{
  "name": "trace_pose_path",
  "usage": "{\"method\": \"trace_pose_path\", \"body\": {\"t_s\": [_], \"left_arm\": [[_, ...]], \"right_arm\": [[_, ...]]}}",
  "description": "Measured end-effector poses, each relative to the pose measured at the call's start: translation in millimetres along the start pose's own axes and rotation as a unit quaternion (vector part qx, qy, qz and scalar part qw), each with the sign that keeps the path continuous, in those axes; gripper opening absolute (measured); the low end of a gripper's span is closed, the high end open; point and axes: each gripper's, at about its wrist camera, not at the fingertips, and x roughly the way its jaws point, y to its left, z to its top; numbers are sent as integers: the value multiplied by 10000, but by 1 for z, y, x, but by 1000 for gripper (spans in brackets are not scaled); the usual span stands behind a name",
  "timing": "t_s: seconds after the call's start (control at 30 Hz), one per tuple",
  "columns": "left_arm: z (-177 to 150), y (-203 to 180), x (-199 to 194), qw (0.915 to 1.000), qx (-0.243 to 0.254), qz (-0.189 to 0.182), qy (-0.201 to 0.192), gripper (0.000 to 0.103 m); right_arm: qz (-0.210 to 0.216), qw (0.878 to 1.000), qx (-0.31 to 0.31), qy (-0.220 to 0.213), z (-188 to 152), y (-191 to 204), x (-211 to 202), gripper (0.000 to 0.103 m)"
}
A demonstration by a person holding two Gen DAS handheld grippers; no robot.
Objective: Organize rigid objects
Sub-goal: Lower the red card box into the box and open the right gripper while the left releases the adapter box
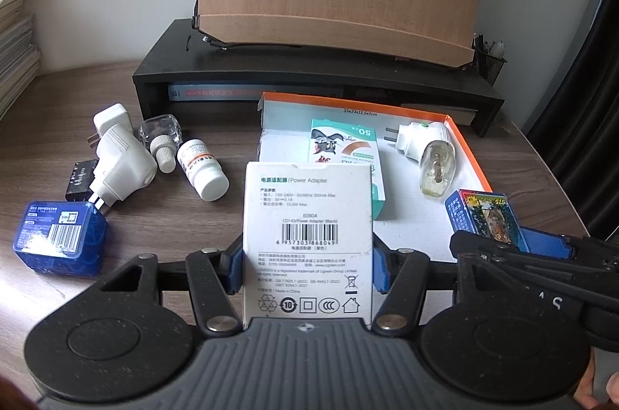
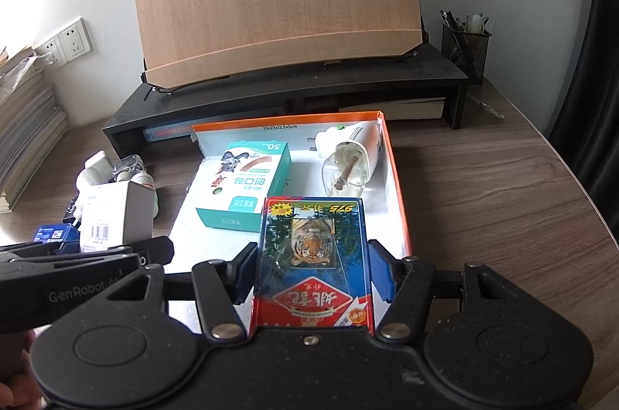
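Taking the orange-rimmed tray [image 1: 470,154] as the marker, well off to its left on the wooden desk [image 1: 232,216] sits a loose cluster: a blue plastic box [image 1: 58,236], a white plug adapter [image 1: 123,170], a small clear bottle [image 1: 162,135] and a white pill bottle [image 1: 203,172] lying on its side. Over the tray's near left corner, the left gripper [image 1: 307,267] is clamped on a white power adapter box [image 1: 307,240], its pads pressing both sides. Inside the tray lie a green bandage box [image 2: 243,185] and, toward the far right corner, a white plug-in vaporizer [image 2: 348,162]. Above the tray's near right part, the right gripper [image 2: 313,274] clasps a tiger-printed card box [image 2: 313,263].
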Motion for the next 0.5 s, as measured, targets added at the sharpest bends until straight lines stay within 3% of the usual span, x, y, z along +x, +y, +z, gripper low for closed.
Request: {"method": "trace_pose_path", "body": {"t_s": [0.5], "left_arm": [[3,-6,16,9998,50,-171,132,60]], "right_arm": [[-289,9996,6,0,3,-8,9,72]]}}
